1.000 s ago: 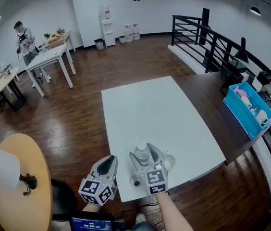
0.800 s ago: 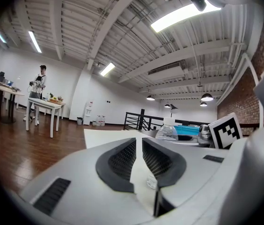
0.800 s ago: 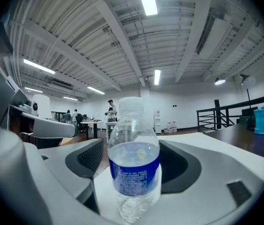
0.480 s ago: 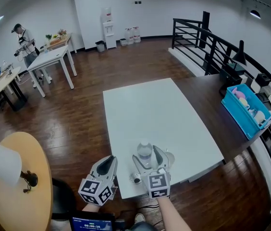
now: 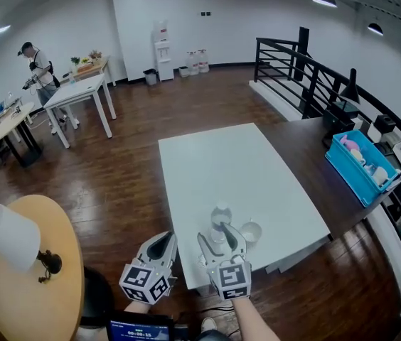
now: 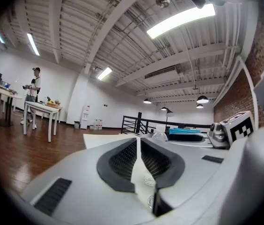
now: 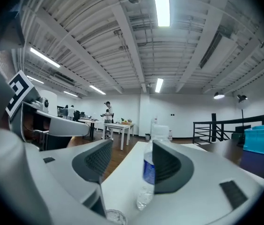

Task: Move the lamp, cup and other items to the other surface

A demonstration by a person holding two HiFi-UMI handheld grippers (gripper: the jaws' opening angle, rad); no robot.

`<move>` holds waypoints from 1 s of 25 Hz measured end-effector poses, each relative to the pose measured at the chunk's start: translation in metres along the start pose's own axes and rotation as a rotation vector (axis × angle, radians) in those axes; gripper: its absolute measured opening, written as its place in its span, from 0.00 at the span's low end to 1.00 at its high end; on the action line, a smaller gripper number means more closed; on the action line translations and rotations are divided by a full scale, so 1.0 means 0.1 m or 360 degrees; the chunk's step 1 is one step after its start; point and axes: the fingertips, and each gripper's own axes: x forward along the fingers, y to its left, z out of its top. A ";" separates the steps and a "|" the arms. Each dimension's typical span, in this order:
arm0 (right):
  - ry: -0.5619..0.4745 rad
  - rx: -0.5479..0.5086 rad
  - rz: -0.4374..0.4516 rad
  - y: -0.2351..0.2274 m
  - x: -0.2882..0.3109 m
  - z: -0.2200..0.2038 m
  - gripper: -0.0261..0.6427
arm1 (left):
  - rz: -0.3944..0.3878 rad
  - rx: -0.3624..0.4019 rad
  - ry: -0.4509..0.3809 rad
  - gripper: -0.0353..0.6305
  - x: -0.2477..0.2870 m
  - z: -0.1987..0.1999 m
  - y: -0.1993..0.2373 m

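Note:
A clear water bottle with a blue label stands upright near the front edge of the white table. A white cup sits just to its right. My right gripper is just short of the bottle, its jaws closing with a wide gap still between them. In the right gripper view the bottle stands a little beyond the right gripper, close to the right jaw and untouched. My left gripper hovers off the table's front left corner, shut and empty. A white-shaded lamp stands on the round wooden table.
A dark wooden table adjoins the white one on the right and carries a blue bin of items. A black railing runs behind it. Far left are white tables and a person. A black stool sits beside the round table.
My right gripper has drawn back toward me, leaving the bottle standing free on the table, and its jaws have narrowed. The left gripper has stayed put.

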 end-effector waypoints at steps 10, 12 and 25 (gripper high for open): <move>-0.0095 0.0011 0.0354 1.16 0.22 0.39 0.13 | 0.0129 0.0043 -0.0069 0.07 -0.55 0.18 0.47; -0.0111 0.0014 0.0435 1.41 0.25 0.49 0.11 | 0.0180 0.0043 -0.0089 0.07 -0.70 0.22 0.59; -0.0141 0.0014 0.0736 2.23 0.38 0.63 0.09 | 0.0408 0.0061 -0.0108 0.07 -1.29 0.31 0.97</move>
